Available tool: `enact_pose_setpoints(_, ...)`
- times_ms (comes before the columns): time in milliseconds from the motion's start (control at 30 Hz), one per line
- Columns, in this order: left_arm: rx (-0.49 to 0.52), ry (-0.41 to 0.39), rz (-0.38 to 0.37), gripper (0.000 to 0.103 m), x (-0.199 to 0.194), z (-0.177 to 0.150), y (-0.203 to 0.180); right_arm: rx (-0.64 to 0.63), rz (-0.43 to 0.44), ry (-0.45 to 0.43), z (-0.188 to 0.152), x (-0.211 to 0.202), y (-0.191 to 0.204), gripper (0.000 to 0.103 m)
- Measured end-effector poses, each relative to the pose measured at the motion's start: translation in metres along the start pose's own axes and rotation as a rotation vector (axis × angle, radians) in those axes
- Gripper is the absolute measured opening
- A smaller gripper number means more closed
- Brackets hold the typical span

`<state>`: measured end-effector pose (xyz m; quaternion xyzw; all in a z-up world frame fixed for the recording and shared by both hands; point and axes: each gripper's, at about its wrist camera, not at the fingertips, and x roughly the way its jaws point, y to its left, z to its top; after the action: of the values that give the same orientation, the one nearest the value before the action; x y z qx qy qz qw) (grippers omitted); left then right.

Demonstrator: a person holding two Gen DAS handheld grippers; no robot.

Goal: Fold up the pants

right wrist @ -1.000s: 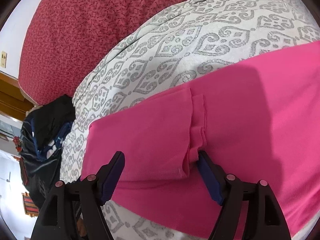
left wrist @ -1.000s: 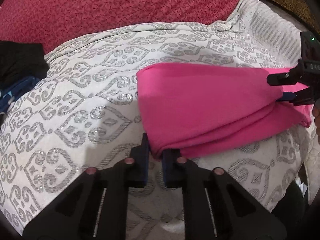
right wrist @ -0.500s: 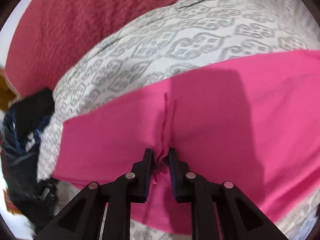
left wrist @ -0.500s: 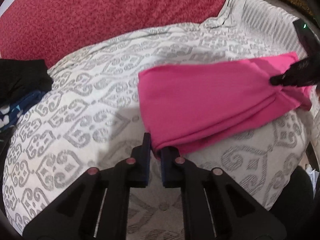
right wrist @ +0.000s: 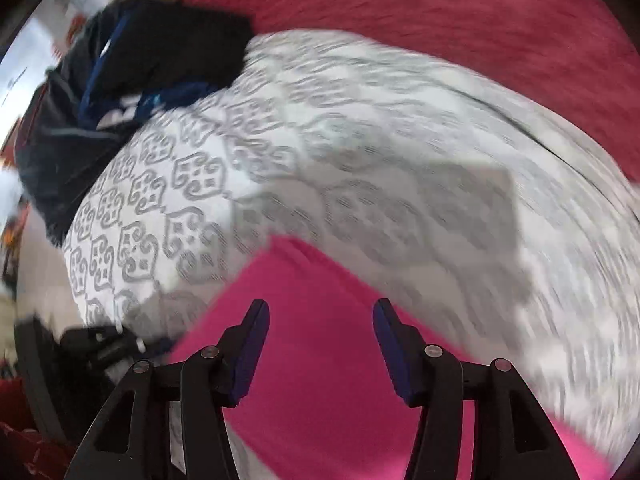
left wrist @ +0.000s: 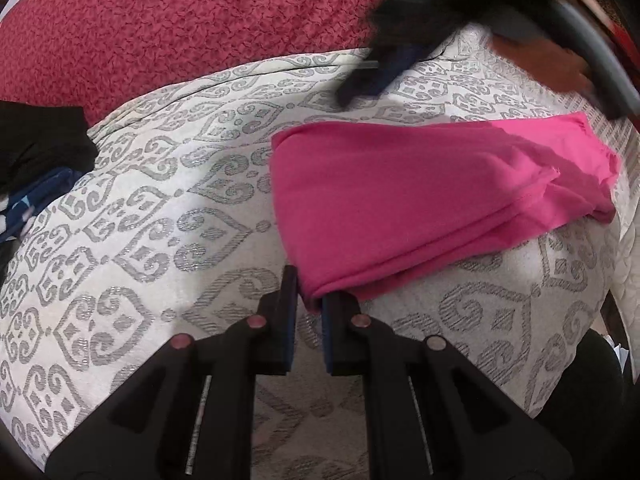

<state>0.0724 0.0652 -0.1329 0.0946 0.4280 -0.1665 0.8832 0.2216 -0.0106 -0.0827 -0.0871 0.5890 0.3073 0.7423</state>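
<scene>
The pink pants point(left wrist: 404, 196) lie folded in layers on the white, grey-patterned cover point(left wrist: 160, 216). My left gripper point(left wrist: 309, 300) is shut on their near folded corner. My right gripper point(right wrist: 320, 312) is open and empty above the pants point(right wrist: 320, 380), its view blurred by motion. In the left wrist view the right gripper point(left wrist: 376, 76) shows as a dark blur above the far edge of the cover, apart from the pants.
A red cushion point(left wrist: 180, 20) lies behind the cover. A pile of dark and blue clothes point(left wrist: 36, 160) sits at the left edge and also shows in the right wrist view point(right wrist: 120, 92). The cover drops off at the right.
My right gripper has let go of the pants' far end, opened, and swung up and away. That end now lies on the cover. My left gripper keeps its hold on the corner.
</scene>
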Motion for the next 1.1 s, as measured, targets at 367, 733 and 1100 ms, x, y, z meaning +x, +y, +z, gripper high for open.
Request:
enact_pose_setpoints(367, -0.022, -0.011, -0.058, 0.011, 0.003, -0.001, 0.009, -0.088, 0.018, 0.243, 0.045, 0.069, 0.021, 0.029)
enact_pose_setpoints(733, -0.018, -0.023, -0.054, 0.009, 0.001, -0.004, 0.009, 0.219, -0.040, 0.047, 0.071, 0.042, -0.032, 0.003)
enact_pose_setpoints(1100, -0.032, -0.002, -0.046, 0.011, -0.001, -0.005, 0.012, 0.152, -0.079, 0.012, -0.021, -0.017, -0.030, 0.015)
